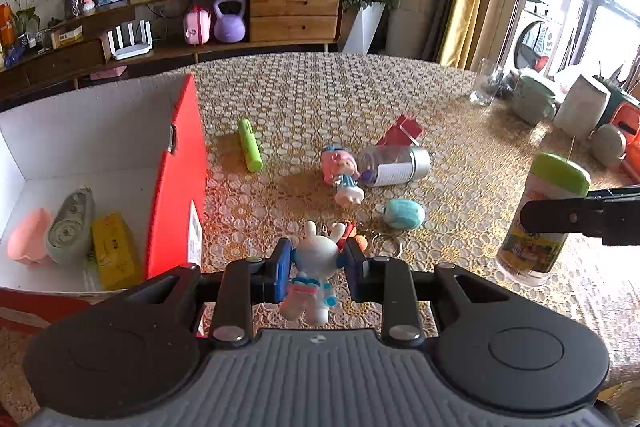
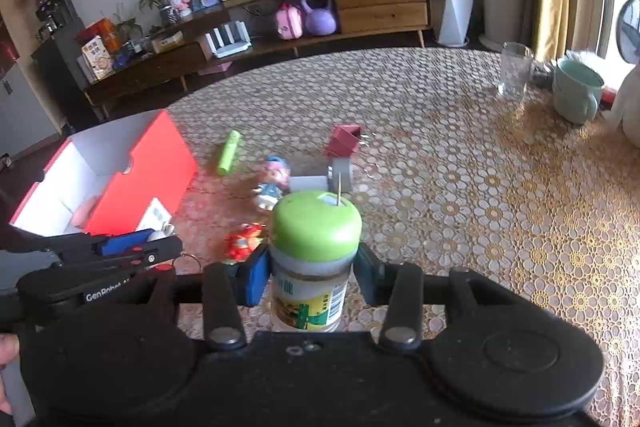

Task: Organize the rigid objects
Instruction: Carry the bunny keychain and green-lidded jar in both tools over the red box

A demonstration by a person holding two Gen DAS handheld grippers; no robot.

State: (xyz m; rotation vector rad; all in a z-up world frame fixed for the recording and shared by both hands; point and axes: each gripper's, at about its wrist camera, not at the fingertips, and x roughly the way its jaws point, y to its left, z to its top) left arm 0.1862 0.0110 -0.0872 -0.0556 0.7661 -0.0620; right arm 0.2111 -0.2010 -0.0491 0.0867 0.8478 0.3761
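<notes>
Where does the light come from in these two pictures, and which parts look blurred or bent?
Left wrist view: daylight enters from the window at right, washed out white; the red box casts a reddish glow on the tablecloth; the table edge curves from the fisheye lens. Right wrist view: the pink doll and green tube look smeared; the green-capped bottle is sharper.
</notes>
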